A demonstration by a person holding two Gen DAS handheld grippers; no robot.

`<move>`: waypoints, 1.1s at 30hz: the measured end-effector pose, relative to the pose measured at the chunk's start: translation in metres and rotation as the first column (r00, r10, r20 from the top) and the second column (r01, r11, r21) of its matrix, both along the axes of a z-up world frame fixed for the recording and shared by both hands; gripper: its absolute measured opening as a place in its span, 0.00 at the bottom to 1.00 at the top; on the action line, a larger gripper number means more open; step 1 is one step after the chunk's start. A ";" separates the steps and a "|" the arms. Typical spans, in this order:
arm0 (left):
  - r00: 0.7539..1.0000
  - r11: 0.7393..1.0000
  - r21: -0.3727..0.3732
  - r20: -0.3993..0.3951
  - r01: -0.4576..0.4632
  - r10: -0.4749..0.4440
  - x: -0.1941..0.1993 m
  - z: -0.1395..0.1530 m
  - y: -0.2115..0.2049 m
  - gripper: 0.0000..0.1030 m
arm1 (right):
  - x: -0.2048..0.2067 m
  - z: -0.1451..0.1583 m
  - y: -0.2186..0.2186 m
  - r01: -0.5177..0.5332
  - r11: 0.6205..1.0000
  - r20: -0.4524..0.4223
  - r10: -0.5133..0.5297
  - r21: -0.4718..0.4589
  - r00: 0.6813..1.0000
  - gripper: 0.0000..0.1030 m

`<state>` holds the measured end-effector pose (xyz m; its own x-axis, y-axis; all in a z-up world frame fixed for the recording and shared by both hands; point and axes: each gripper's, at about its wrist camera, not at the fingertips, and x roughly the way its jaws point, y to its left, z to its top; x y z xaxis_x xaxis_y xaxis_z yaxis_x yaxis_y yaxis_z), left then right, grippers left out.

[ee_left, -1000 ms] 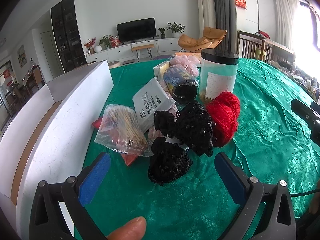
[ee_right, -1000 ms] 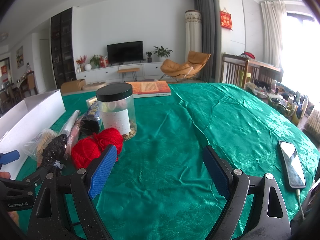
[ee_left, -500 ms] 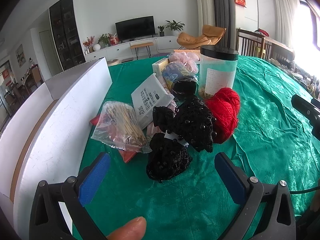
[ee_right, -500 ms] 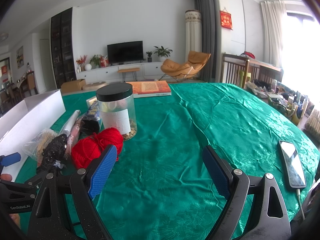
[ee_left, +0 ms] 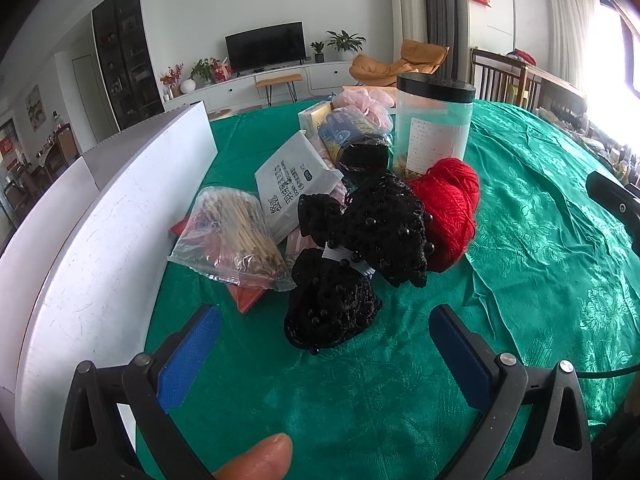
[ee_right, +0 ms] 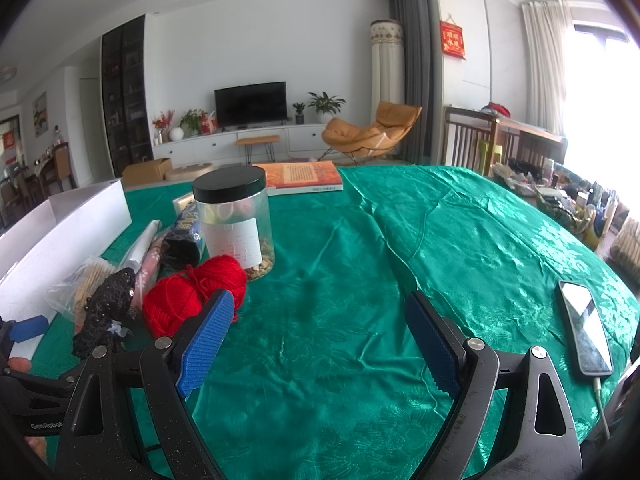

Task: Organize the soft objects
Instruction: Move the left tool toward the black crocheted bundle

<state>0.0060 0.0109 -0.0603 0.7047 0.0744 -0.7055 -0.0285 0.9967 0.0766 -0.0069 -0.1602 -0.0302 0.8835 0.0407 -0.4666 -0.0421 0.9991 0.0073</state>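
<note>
A black beaded knit piece (ee_left: 352,252) lies on the green tablecloth (ee_left: 540,264) just ahead of my left gripper (ee_left: 324,336), which is open and empty. A red yarn ball (ee_left: 450,204) rests against it on the right. The same knit piece (ee_right: 106,312) and red yarn ball (ee_right: 192,300) show at the left of the right wrist view. My right gripper (ee_right: 320,324) is open and empty over bare cloth. A pink fluffy item (ee_left: 366,102) lies at the back of the pile.
A white open box (ee_left: 100,216) stands along the left. The pile also holds a bag of sticks (ee_left: 232,240), a white packet (ee_left: 292,184), a blue-labelled roll (ee_left: 356,136) and a clear jar with a black lid (ee_left: 434,128). A phone (ee_right: 586,332) and a book (ee_right: 304,176) lie on the cloth.
My left gripper has drawn slightly nearer the black knit piece. The right gripper has not moved.
</note>
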 end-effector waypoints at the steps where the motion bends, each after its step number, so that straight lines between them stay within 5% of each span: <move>1: 1.000 1.000 -0.002 -0.002 0.000 0.000 0.000 -0.001 0.000 1.00 | 0.000 0.000 0.000 0.000 1.000 0.000 0.000 0.000 1.000 0.87; 33: 0.989 1.000 -0.024 -0.149 -0.002 -0.002 0.010 -0.036 0.005 1.00 | 0.000 -0.001 0.000 -0.001 1.000 -0.002 0.001 0.002 1.000 0.87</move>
<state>0.0159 0.0159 -0.0960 0.5915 0.0563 -0.8043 -0.0188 0.9983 0.0561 -0.0065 -0.1603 -0.0308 0.8825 0.0421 -0.4684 -0.0427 0.9990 0.0093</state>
